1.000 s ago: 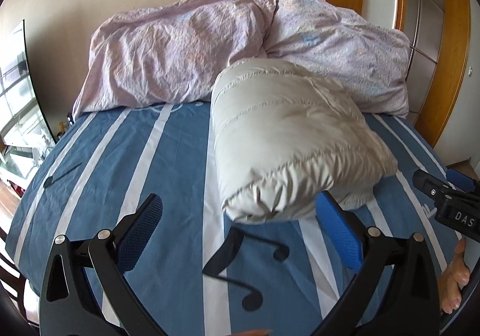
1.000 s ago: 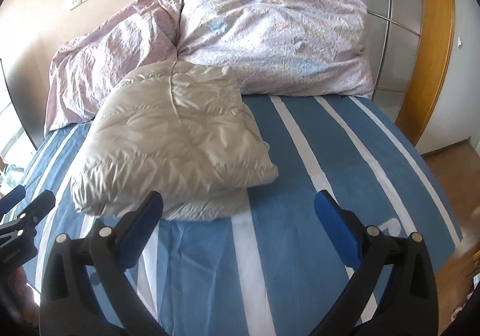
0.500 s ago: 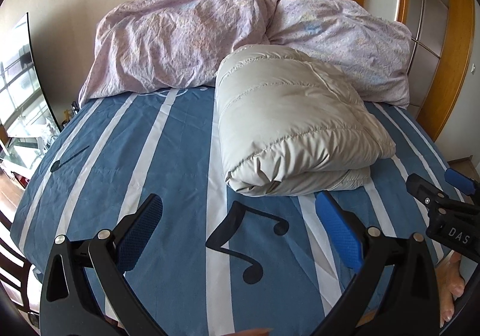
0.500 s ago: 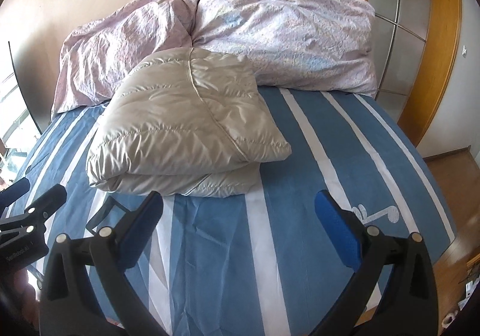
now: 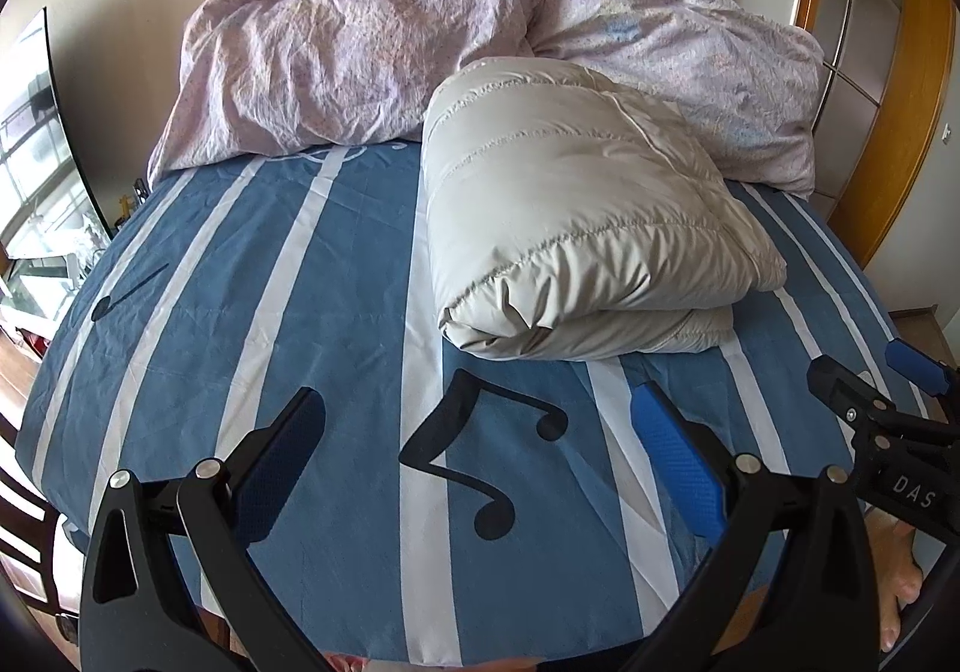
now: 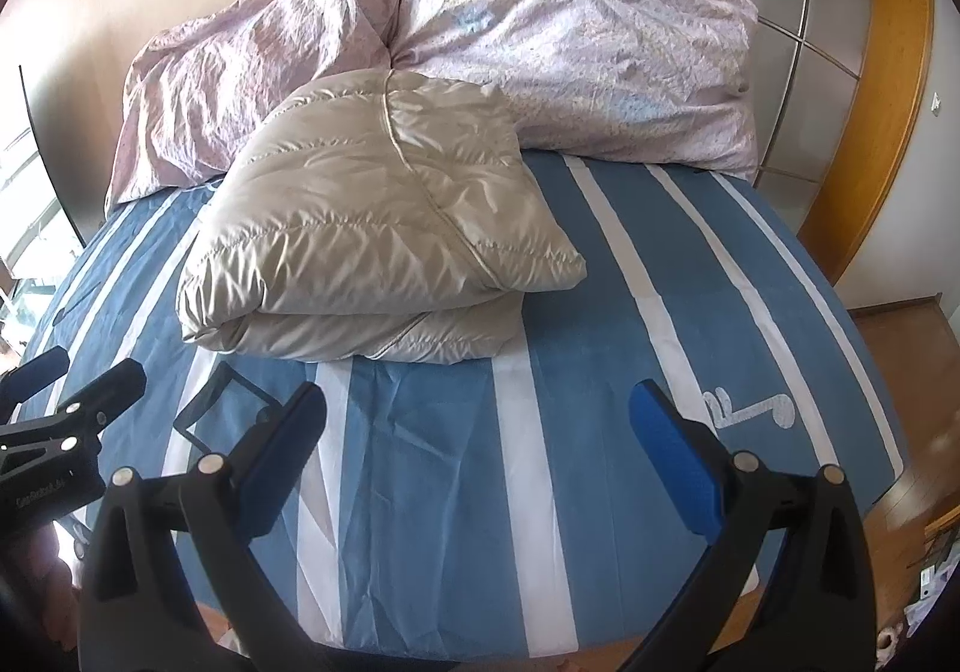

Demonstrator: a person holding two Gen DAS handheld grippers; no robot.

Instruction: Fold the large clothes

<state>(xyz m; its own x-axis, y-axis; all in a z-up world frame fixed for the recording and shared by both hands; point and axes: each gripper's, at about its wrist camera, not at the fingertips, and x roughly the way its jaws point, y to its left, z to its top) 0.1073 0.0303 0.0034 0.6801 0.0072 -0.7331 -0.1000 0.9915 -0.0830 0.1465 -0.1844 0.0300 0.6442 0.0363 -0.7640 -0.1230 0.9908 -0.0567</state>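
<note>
Far edge of folded jacket (image 5: pixel 576 228) hidden against the quilt (image 5: pixel 384 54) behind it; bed sheet (image 5: pixel 288 312) cut off below both tools. Bare foot (image 5: pixel 900 570) partly hidden behind right gripper, lower right of left view.

Left gripper (image 5: pixel 480 468): jaws spread wide, nothing between them. Right gripper (image 6: pixel 480 462): same, spread and empty. Jacket folded into thick bundle, lying flat on sheet, ahead of and well clear of both, right of centre for left tool, left of centre for right.

Versus 1 s ago: both tools pulled back from jacket, more sheet visible in between; jacket's near edge settled lower, no longer hanging over left tool's fingers.

Left view only: black music note (image 5: pixel 480 462) on sheet, window (image 5: pixel 30 180) at left. Right view only: white note print (image 6: pixel 750 408), wood floor (image 6: pixel 900 324), wardrobe door (image 6: pixel 798 12) at right.
</note>
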